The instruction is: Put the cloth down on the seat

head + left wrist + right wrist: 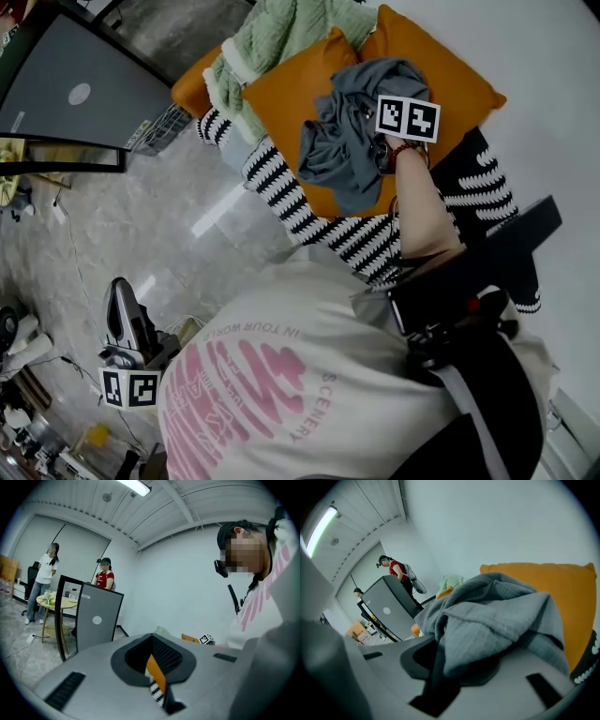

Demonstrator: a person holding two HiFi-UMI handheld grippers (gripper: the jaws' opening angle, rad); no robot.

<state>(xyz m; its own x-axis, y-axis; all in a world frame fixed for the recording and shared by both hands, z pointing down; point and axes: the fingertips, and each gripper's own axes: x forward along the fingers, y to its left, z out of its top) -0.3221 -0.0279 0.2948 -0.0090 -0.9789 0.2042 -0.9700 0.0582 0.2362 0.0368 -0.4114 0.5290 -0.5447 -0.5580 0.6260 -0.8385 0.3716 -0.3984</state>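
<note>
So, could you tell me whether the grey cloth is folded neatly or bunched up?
Bunched up: the grey cloth hangs crumpled in loose folds from the right gripper, over the orange cushion.

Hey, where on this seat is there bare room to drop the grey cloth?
Bare striped cover runs along the front edge, in front of the orange cushions, and again right of them. The left end is crowded: a green blanket is heaped there.
</note>
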